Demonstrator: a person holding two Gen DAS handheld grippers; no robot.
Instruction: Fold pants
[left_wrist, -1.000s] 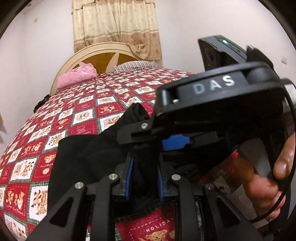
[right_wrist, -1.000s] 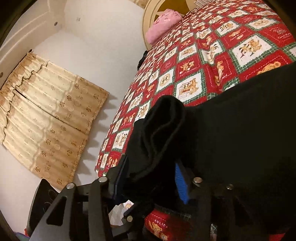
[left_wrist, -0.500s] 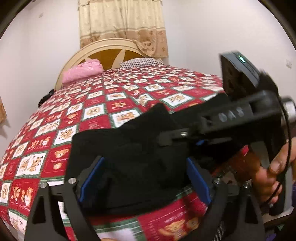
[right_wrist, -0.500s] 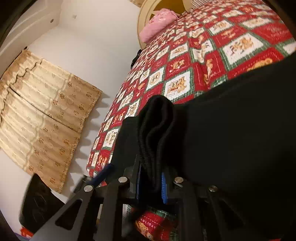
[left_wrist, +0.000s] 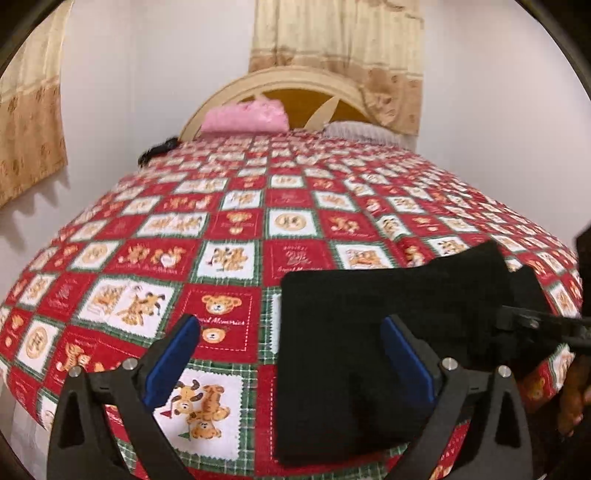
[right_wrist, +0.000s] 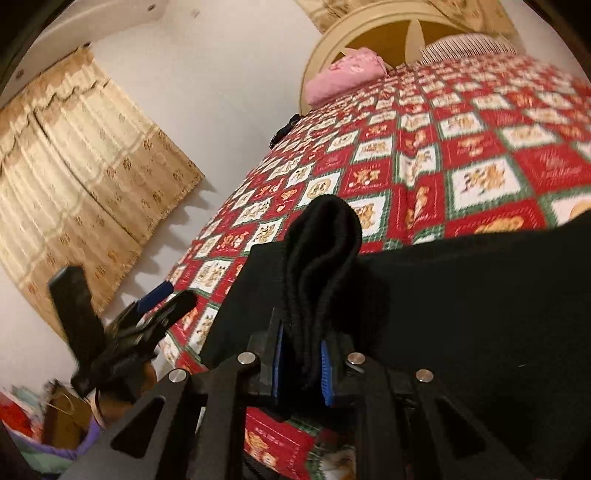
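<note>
The black pants lie folded in a flat stack near the front edge of the bed. My left gripper is open and empty, drawn back to the left of the stack, its right finger over the pants' left part. My right gripper is shut on a bunched fold of the pants at their left edge; the rest of the black cloth spreads to the right. In the right wrist view the left gripper shows off the bed's left side. In the left wrist view a right gripper finger crosses the pants' right end.
The bed has a red, white and green teddy-bear quilt. A pink pillow and a striped pillow lie by the rounded headboard. Beige curtains hang on the white wall. Clutter sits on the floor left of the bed.
My left gripper opened, let go of the pants and moved back and left. My right gripper closed tight on the bunched fold and stays there.
</note>
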